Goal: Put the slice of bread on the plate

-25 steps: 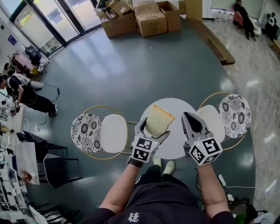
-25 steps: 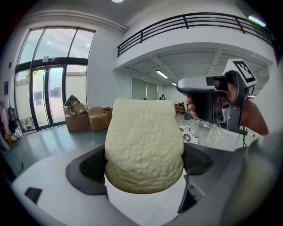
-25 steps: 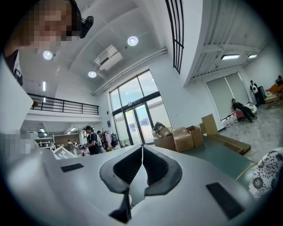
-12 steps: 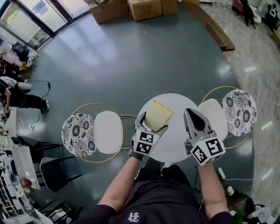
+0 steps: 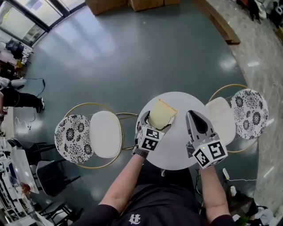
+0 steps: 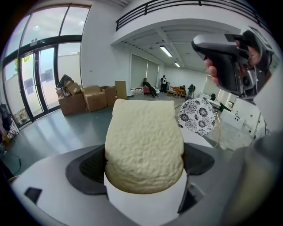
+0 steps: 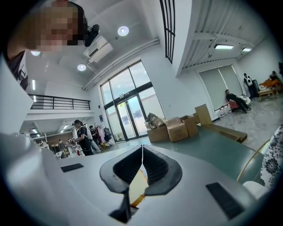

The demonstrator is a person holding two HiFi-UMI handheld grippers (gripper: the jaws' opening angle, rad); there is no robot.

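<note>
Slice of bread (image 6: 143, 145): pinched by my left gripper (image 5: 158, 119), grip plain only in the left gripper view. Right gripper (image 7: 142, 149): jaws pressed together. Both over round table (image 5: 177, 145), inside its rim.

Our left tool (image 5: 158, 119) holds the pale square slice of bread (image 5: 162, 113) above the left part of the round white desk (image 5: 177, 148). Our right tool (image 5: 194, 117) hangs over its right part, apart from the bread. A wire-framed, cushioned chair (image 5: 105, 133) stands left of the desk, its twin (image 5: 223, 119) right. Cardboard boxes (image 5: 110, 4) sit on the floor (image 5: 132, 57) far behind.
</note>
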